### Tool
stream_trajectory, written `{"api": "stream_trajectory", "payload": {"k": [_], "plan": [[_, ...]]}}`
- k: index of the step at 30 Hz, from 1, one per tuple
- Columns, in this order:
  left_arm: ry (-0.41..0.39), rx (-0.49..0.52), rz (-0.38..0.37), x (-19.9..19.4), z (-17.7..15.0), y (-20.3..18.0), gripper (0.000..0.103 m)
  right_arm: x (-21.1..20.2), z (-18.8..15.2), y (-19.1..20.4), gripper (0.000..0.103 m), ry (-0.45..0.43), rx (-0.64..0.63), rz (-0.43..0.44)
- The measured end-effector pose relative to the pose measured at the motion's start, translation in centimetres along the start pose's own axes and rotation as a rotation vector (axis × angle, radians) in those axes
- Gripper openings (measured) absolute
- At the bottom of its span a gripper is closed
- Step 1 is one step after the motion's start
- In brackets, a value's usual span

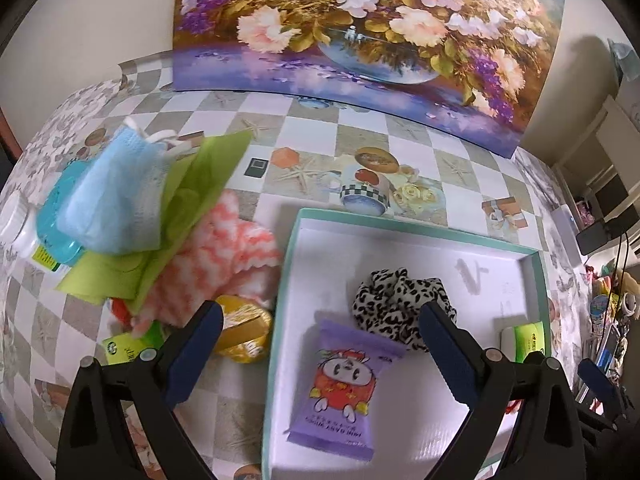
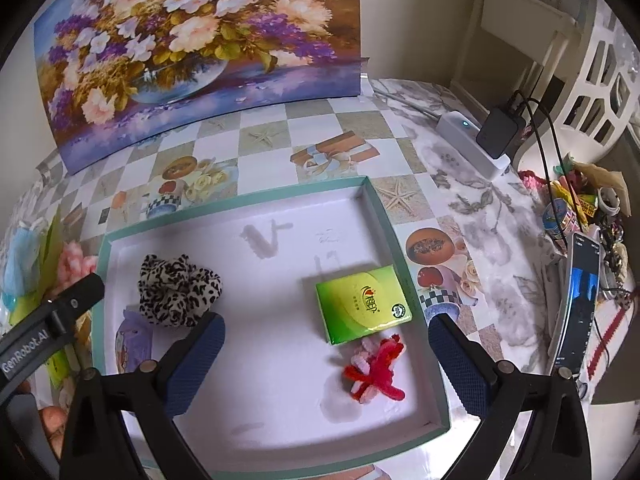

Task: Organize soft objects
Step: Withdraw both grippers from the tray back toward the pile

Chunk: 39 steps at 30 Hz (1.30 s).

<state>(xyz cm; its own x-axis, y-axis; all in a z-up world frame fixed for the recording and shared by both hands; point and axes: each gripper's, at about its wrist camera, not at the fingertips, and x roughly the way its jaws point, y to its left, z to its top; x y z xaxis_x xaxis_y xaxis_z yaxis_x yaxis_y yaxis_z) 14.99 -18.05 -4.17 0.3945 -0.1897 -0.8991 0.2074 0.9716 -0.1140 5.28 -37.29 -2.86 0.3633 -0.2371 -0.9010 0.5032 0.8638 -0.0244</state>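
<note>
Left gripper (image 1: 320, 344): jaws spread wide, nothing between pads, pointing steeply down. Right gripper (image 2: 326, 354): jaws spread wide, nothing gripped, also angled steeply down. Left gripper's black finger shows at left edge of right wrist view.

Both views are evenly and fairly brightly lit, with a faint violet cast on the white tray (image 2: 280, 420). Soft shadows fall toward 9 o'clock of objects. Fisheye bending curves the painting (image 1: 360, 28) and bench (image 1: 400, 136) edges; corners vignette black. The rim areas are smeared; the centre is sharp.
</note>
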Motion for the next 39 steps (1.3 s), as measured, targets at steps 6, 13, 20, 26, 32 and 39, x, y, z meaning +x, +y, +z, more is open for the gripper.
{"api": "stream_trajectory", "payload": {"k": [6,13,20,26,32,39], "plan": [[0.016,0.007,0.034,-1.1,-0.4,1.4,0.098,-1.1,-0.8,0.9,0.103,-0.008,-0.030,0.009],[0.009,-0.008,0.069,-3.0,-1.0,3.7,0.098,-1.9,-2.3,3.2,0.103,0.004,-0.087,0.064],[0.016,-0.020,0.101,-4.5,-2.2,6.4,0.098,-2.7,-3.5,5.2,0.103,0.015,-0.112,0.104],[0.051,-0.068,0.088,-4.5,-3.2,8.7,0.098,-3.1,-4.6,6.7,0.103,0.025,-0.153,0.107],[0.058,-0.077,0.078,-4.9,-3.8,10.3,0.098,-3.3,-5.5,8.2,0.103,0.041,-0.173,0.124],[0.079,-0.124,0.072,-5.1,-4.3,13.1,0.098,-3.4,-6.7,10.5,0.103,0.066,-0.208,0.165]]}}
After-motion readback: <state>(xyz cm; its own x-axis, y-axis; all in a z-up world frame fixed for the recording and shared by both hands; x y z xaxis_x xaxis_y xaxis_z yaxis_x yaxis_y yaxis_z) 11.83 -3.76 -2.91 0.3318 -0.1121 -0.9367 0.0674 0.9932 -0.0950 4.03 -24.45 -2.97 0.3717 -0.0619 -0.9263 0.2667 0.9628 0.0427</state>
